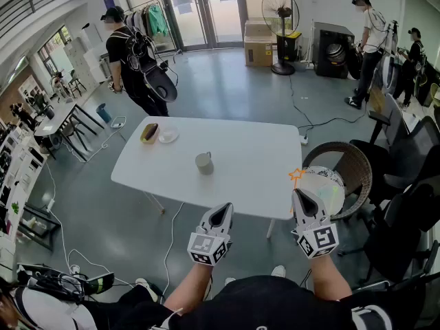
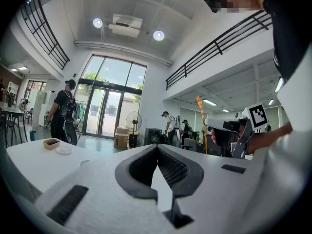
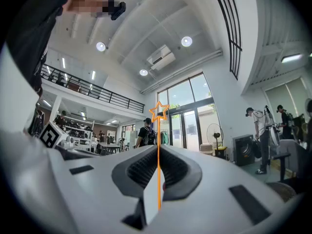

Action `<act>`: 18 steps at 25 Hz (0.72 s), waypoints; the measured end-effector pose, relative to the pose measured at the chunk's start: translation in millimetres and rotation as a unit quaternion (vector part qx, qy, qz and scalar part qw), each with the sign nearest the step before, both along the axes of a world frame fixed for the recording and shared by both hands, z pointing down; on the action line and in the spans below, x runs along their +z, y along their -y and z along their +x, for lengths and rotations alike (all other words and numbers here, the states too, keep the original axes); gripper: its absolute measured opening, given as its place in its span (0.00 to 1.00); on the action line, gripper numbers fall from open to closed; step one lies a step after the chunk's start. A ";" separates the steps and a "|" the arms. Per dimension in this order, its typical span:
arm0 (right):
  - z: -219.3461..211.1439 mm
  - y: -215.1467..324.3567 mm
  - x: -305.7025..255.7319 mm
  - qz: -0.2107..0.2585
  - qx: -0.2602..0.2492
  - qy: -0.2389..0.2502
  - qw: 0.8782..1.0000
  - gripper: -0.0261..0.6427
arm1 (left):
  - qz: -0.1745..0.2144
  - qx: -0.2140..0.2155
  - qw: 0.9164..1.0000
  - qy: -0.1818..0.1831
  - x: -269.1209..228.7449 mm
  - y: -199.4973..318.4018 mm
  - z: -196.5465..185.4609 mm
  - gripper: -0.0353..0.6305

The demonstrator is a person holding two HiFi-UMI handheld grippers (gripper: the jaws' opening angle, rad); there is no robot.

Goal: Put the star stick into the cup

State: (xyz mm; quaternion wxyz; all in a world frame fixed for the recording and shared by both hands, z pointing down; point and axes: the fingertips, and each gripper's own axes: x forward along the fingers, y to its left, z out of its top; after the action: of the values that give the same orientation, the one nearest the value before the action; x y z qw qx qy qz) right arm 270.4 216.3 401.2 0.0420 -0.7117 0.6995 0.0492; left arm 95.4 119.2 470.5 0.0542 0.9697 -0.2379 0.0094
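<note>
One part of the job looked done. My right gripper (image 3: 158, 147) had its jaws pressed together on the star stick (image 3: 158, 130), with the thin orange shaft running out between the pads and the outlined star standing beyond the tips. In the head view the star showed just off the near right edge of the white table (image 1: 254, 157), so the stick was in my grip and not lying on anything.

My left gripper (image 2: 157, 149) had its jaws closed tip to tip with nothing between them. It hovered low in front of me, beside the right one and short of the table's near edge.

The cup (image 1: 204, 163) stood upright near the middle of the table, well apart from the stick and to its left, with bare tabletop between them. I could see nothing in it, though its inside was too small to read for sure. A small plate (image 1: 168, 135) and a brown thing (image 1: 149, 133) just beside it lay farther back toward the left corner, out of the way.

By my reckoning most of the task was left: carry the stick across to the cup, line it up over the mouth, lower it in and let go. The shaft was thin and held at one end — I judged it could wobble or tilt if I hurried.
</note>
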 end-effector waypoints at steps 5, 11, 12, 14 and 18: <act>-1.0 0.2 -5.8 0.005 -0.001 0.003 1.000 0.06 | -0.004 -0.003 1.000 0.000 -1.1 -0.1 -2.0 0.07; 9.9 0.6 -2.6 0.003 -0.008 0.005 1.000 0.06 | -0.002 -0.008 1.000 0.005 0.1 -4.2 7.5 0.07; 11.7 1.3 -2.8 0.004 -0.012 0.006 1.000 0.06 | -0.003 -0.011 1.000 0.006 0.8 -4.1 8.8 0.07; 15.6 2.0 -3.5 0.010 -0.022 0.010 1.000 0.07 | -0.003 -0.019 1.000 0.009 2.8 -4.5 11.3 0.07; 22.4 8.3 0.7 0.017 -0.053 0.011 0.998 0.07 | 0.000 -0.046 0.999 0.017 9.9 -4.0 13.6 0.07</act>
State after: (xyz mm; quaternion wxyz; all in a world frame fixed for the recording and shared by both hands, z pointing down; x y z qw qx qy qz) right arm 292.8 208.0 401.9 0.0641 -0.6731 0.7350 0.0512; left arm 109.1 123.2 480.5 0.0507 0.9575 -0.2829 0.0236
